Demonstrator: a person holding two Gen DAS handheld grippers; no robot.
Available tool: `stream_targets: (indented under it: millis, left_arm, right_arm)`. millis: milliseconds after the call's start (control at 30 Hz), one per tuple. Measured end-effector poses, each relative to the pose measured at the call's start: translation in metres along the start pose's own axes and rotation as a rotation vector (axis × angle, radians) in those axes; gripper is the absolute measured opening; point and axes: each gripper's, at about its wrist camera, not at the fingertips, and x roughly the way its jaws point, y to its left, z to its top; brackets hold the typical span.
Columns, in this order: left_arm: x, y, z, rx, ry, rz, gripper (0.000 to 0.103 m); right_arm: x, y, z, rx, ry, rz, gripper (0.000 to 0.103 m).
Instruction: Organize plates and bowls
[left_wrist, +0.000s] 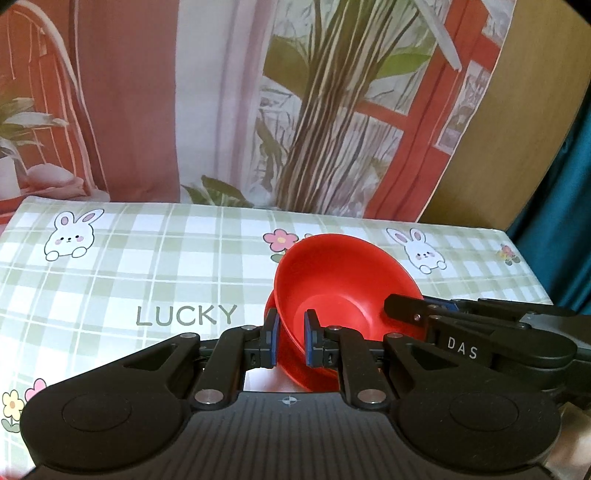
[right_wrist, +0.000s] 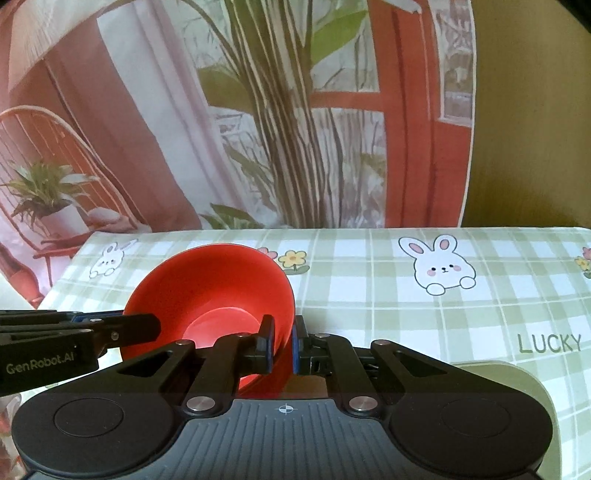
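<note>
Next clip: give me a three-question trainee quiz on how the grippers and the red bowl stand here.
1. True or false: the left gripper and the right gripper both pinch the rim of the red plastic bowl.
2. The bowl is: A) flat on the table B) tilted C) upside down.
3. What word is printed on the green checked tablecloth?

Key: 1 true; 2 B; 3 LUCKY.

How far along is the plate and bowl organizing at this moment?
Done: nothing visibly finished; no sorted stack shows in either view.
In hand: a red bowl is tilted, with the left tool and the right tool both clamped on its rim. In the left view a second red rim seems to sit behind it, so it may be nested.
Left: setting the bowl down on the checked tablecloth.
</note>
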Motion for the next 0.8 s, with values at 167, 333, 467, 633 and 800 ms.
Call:
stream_targets:
  millis: [167, 333, 467, 633, 800]
  left_arm:
    - [0.005, 0.001, -0.002, -0.002, 0.011, 0.016, 0.014]
    - [0.007, 0.001, -0.003, -0.003, 0.018, 0.025, 0.014]
    - [0.009, 0.001, -0.004, -0.001, 0.025, 0.032, 0.014]
    - [0.010, 0.003, -0.005, -0.008, 0.033, 0.034, 0.014]
    - [0.011, 0.002, -0.005, -0.011, 0.039, 0.036, 0.014]
  right_arm:
    - [0.004, 0.001, 0.000, -0.004, 0.006, -0.001, 0.008]
    - [0.005, 0.003, 0.000, -0.016, 0.007, -0.002, 0.008]
    - [0.005, 0.005, 0.000, -0.028, 0.008, -0.007, 0.008]
    - [0.006, 0.008, -0.001, -0.043, 0.011, -0.011, 0.009]
    - [0.006, 0.010, -0.002, -0.060, 0.010, -0.020, 0.009]
